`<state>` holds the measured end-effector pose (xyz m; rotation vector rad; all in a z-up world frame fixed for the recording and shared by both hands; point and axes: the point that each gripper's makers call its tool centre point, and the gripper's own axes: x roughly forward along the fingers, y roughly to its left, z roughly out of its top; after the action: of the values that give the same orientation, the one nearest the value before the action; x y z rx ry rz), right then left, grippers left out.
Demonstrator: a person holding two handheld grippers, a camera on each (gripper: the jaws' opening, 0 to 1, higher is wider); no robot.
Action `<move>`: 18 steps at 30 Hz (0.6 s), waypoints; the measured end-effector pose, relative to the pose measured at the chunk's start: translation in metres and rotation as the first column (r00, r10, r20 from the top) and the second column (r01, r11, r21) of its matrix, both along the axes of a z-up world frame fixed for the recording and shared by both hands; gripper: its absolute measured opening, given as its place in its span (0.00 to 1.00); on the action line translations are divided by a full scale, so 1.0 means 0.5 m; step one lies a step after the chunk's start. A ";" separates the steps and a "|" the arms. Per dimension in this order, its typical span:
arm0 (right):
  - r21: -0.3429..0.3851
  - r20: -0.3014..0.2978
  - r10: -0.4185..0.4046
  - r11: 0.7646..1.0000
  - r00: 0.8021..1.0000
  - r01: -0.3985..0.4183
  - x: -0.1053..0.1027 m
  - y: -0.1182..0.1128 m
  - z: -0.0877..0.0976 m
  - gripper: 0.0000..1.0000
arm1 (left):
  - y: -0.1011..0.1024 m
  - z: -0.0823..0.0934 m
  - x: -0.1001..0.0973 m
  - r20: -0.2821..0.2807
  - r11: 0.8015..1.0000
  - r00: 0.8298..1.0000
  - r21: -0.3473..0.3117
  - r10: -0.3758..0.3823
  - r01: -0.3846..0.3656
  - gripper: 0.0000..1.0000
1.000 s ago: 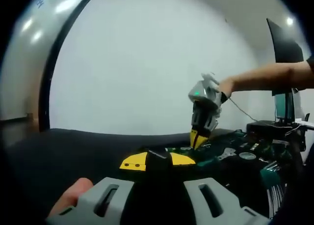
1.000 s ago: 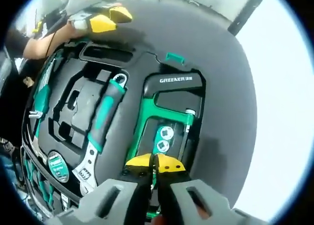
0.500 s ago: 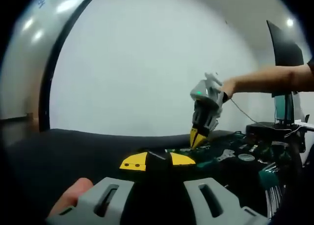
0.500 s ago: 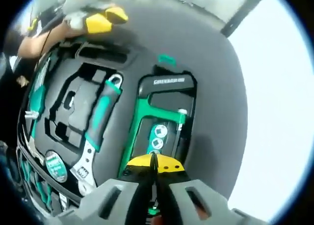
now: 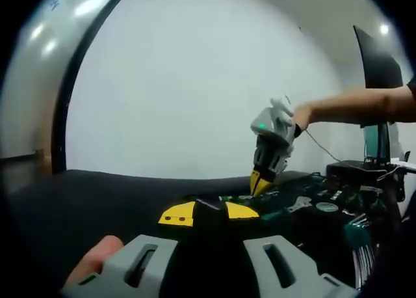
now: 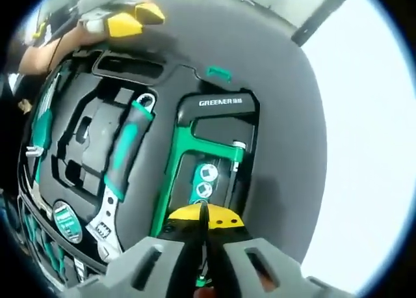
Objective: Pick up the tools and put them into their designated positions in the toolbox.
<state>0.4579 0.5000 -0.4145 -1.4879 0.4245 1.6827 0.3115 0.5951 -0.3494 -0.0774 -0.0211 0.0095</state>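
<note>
An open black toolbox (image 6: 88,138) lies below my right gripper (image 6: 203,216), whose yellow pads are pressed together with nothing visible between them. They hover over the lower end of a green hacksaw (image 6: 177,151) seated in its slot. A green-handled adjustable wrench (image 6: 120,164) lies in the slot beside it. In the left gripper view, the right gripper (image 5: 259,181) points down into the toolbox (image 5: 312,210). My left gripper (image 5: 208,213) rests low, a dark shape between its yellow pads. It appears again as the left gripper (image 6: 133,19) at the box's far corner.
A round tape measure (image 6: 65,221) and green-handled drivers (image 6: 44,116) sit in other slots. The box rests on a dark cloth (image 6: 286,116). A person's arm (image 5: 351,106) reaches in from the right, with a black monitor (image 5: 377,70) behind it and a thumb (image 5: 97,256) near my jaws.
The right gripper shifted slightly over the hacksaw end, rising a little and coming back down. The left gripper has stayed still.
</note>
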 end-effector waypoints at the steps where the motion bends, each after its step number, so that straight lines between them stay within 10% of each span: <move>1: -0.002 0.006 -0.006 1.000 1.000 0.006 -0.001 -0.002 0.000 0.00 | 0.001 0.000 0.000 0.000 1.000 1.000 0.000 0.000 0.000 0.13; 8: 0.003 0.136 0.102 0.995 0.986 -0.103 0.002 -0.022 0.042 0.00 | -0.001 0.003 0.008 0.001 1.000 1.000 -0.001 -0.001 0.001 0.13; 12: 0.082 -0.022 0.100 0.992 0.995 -0.098 -0.089 -0.022 0.100 0.00 | 0.006 0.009 0.007 0.012 1.000 1.000 -0.011 0.007 -0.007 0.13; 16: 0.083 -0.150 0.394 0.919 0.907 -0.385 -0.280 -0.058 0.097 0.07 | 0.003 0.015 0.009 0.027 1.000 1.000 -0.022 0.006 -0.005 0.13; 18: 0.025 -0.067 0.579 0.815 0.813 -0.578 -0.320 -0.075 0.071 0.07 | 0.001 0.011 0.011 0.019 1.000 1.000 -0.017 0.004 -0.003 0.13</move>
<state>0.2980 0.4624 -0.3791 -1.6625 -0.0148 2.2112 0.3169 0.5957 -0.3438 -0.0948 -0.0403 0.0123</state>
